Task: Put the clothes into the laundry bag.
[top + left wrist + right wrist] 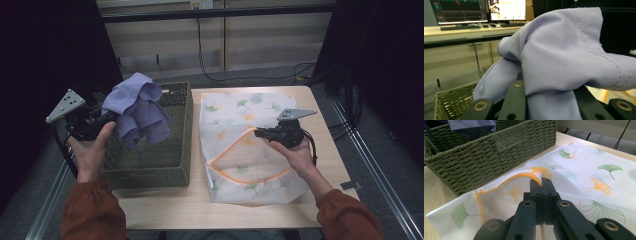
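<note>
Left gripper (102,120) clamps the lilac cloth (137,107) above the green basket (182,170); right gripper (261,133) pinches the laundry bag (260,187) rim, which could slip shut.

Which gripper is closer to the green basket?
Left. The left gripper holds the purple cloth right over the green basket; the right gripper is off beside it, pinching the mesh bag.

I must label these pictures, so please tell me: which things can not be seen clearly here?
- Left claw tips, left gripper view: covered by the purple cloth.
- Basket inside, high view: partly hidden by the cloth.
- Laundry bag opening, right gripper view: blocked by the right claw.
- Monitors, left gripper view: too small to read.
</note>
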Demonstrator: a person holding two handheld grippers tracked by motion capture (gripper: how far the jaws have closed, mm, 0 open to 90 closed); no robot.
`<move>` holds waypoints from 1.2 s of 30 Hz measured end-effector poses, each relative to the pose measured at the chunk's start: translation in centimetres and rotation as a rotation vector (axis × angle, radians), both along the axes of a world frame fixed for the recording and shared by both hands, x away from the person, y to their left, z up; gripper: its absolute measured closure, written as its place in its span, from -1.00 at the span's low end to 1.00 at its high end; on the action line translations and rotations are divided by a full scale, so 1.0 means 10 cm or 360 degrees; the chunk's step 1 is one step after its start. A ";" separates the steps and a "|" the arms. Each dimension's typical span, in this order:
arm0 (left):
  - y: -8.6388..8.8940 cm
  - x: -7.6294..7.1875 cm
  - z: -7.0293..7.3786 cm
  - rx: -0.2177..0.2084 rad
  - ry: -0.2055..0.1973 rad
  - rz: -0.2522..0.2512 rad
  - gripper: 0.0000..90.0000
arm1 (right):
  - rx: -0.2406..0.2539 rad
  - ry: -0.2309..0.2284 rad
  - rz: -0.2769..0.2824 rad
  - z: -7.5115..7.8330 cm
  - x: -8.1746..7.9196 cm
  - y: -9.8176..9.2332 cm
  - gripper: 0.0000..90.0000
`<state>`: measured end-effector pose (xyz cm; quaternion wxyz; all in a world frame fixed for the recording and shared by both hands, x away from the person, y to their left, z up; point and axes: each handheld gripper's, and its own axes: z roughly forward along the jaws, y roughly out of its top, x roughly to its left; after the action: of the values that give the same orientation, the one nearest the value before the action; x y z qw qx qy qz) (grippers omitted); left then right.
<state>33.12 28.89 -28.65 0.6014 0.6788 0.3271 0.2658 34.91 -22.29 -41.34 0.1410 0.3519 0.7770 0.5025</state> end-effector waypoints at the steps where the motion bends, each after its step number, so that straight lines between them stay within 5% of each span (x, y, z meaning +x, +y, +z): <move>1: -0.01 -0.02 0.02 -0.0005 -0.0009 0.0002 0.76 | 0.0000 0.0002 0.0001 0.00 0.00 0.00 0.99; 19: -0.08 -0.20 0.22 -0.0048 -0.0120 -0.0040 0.76 | 0.0002 0.0007 0.0011 -0.01 0.00 0.00 0.99; 36: -0.27 -0.39 0.38 -0.0023 -0.0207 -0.0153 0.75 | -0.0006 0.0007 0.0017 -0.02 0.00 0.02 0.99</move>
<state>29.17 26.17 -24.90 0.6384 0.6706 0.2564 0.2776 34.89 -22.13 -41.50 0.1371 0.3486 0.7801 0.5011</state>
